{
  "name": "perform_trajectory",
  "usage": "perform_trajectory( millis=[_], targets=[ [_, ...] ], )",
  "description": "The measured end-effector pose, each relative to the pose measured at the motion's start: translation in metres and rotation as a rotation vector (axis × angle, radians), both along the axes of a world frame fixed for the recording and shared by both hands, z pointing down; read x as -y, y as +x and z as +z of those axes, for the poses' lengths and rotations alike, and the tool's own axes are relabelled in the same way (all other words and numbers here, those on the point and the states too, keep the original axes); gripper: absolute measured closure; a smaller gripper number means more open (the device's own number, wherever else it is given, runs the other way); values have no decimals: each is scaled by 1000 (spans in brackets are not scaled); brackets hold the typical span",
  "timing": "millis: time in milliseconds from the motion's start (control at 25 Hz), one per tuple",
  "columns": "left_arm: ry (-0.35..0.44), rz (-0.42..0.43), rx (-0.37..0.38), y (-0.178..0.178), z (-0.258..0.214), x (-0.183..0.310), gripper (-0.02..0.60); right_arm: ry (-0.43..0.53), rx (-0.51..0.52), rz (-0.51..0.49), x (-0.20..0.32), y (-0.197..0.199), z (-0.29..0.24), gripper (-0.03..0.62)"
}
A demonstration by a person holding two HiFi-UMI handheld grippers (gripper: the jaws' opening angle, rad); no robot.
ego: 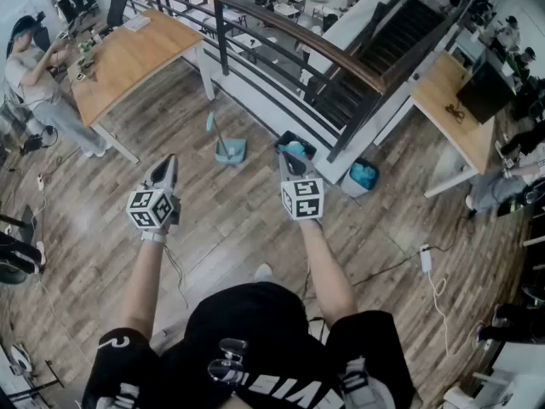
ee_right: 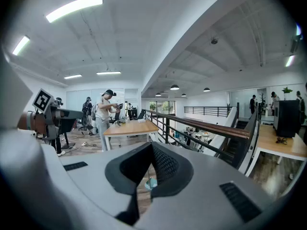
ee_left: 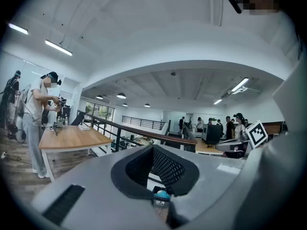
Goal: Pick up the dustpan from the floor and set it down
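Recording the task as not yet begun. Finding the dustpan resting on the wooden floor in front of the railing, pan down and handle standing up, untouched by either tool. Placing it, in the head view, ahead of the person and between the lines of the two outstretched arms, with a black bin near it on the right and a teal bucket farther right again. Judging every part of the job as outstanding: reaching forward and down to the pan, closing on it, lifting it, then setting it down. Seeing nothing that marks a chosen set-down spot.

Turning to the left tongs: being held out in front of the body, well apart from the dustpan and well above the floor. Reading the jaws in the left gripper view as pressed together, tips meeting, with nothing pinched between them — only the black bin showing far off through the hollow between the pads. Touching nothing.

Turning to the right tongs: being held out roughly level with the left pair, likewise clear of everything. Reading the jaws in the right gripper view as fully closed and empty — sighting the dustpan's thin handle and pale blue pan through the hollow, distant on the floor. Judging an opening of the jaws as needed before any grasp on the handle.
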State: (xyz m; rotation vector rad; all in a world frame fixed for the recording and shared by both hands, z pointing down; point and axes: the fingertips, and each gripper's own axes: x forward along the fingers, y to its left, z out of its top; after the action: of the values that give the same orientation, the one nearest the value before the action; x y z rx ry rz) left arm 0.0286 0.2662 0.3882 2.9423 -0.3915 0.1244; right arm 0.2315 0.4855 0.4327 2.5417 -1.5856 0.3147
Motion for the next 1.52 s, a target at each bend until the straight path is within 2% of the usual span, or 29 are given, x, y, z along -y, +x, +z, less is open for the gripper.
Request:
perform_trajectory(
  millis=[400, 840, 1160, 1360, 1520],
  targets=[
    [-2, -24, -3, -4, 9, 0, 583, -11, -6, -26, 3, -3, 2, 599],
    [-18, -60, 6, 3, 20, 12, 583, -6, 5, -63, 34, 1, 11, 598],
    [-36, -62, 14, 38, 44, 85, 583, -22, 28, -61, 109, 26, 34, 599],
    [-38, -40, 22, 74, 53, 143, 583, -29, 9, -45, 172, 59, 39, 598],
    [-48, -16, 39, 96, 54, 195, 583, -44, 33, -35, 231, 75, 37, 597]
  ],
)
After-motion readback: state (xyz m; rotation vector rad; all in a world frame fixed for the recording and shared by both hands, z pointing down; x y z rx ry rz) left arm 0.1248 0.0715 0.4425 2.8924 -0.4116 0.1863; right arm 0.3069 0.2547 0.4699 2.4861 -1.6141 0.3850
